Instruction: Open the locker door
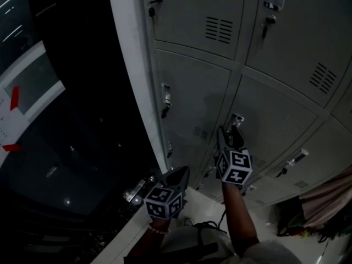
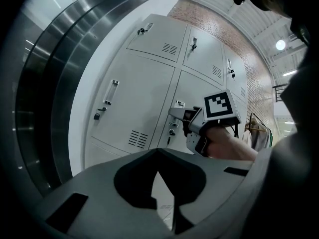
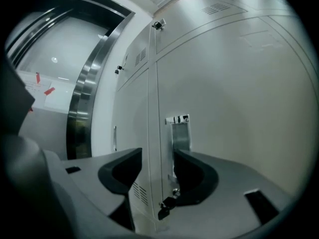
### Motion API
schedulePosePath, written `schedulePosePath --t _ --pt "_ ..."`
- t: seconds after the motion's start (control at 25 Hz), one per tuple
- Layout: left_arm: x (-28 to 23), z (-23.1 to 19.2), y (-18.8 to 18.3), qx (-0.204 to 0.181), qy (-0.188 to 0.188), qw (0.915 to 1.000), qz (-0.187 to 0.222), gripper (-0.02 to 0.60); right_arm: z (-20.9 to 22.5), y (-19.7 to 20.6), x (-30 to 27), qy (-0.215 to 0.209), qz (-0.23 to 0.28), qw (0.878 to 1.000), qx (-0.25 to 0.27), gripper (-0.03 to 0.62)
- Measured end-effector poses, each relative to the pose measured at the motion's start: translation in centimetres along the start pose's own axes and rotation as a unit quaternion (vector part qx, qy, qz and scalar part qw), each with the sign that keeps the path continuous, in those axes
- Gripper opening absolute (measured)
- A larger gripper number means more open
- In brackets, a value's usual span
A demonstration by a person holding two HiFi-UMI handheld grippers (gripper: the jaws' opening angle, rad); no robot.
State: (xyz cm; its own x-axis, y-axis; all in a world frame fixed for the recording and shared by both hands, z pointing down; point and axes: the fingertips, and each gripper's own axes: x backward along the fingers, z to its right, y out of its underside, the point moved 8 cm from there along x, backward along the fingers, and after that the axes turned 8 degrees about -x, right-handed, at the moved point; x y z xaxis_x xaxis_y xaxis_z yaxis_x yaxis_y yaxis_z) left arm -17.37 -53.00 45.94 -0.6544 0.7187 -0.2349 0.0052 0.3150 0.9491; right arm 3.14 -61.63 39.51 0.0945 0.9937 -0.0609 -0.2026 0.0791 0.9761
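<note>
1. In the head view we look steeply down a bank of grey lockers (image 1: pixel 192 15). The right gripper (image 1: pixel 228 133) is up at the handle (image 1: pixel 237 120) of a lower locker door (image 1: pixel 275 131). The left gripper (image 1: pixel 179 176) hangs lower, near the bank's left edge and well apart from any handle. Only this view shows both grippers together.
2. In the left gripper view we see its jaws pressed together at the tips, with nothing between them. Beyond them, the right gripper shows side-on at the handle, held by a hand (image 2: pixel 224 142). Only this view shows a brick wall (image 2: pixel 234 39).
3. In the right gripper view we see its jaws spread wide, with the door's edge and the handle between them. The handle is just beside the right jaw, and we cannot tell whether they touch. A key (image 3: pixel 164 205) hangs below the handle. The door lies flush with its neighbours.
</note>
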Motion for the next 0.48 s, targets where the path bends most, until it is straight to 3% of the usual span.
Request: schedulePosePath --t 0.4,0.48 --pt "0.2 -1.2 0.5 0.006 -0.003 1.0 -0.003 -0.008 0.1 0.5 -1.6 0.007 -0.006 1.0 -0.003 0.233" --pt "0.6 -1.3 0.5 0.007 -0.005 1.0 -0.003 -0.008 -0.2 0.5 -1.2 0.006 -0.006 1.0 -0.004 0.199"
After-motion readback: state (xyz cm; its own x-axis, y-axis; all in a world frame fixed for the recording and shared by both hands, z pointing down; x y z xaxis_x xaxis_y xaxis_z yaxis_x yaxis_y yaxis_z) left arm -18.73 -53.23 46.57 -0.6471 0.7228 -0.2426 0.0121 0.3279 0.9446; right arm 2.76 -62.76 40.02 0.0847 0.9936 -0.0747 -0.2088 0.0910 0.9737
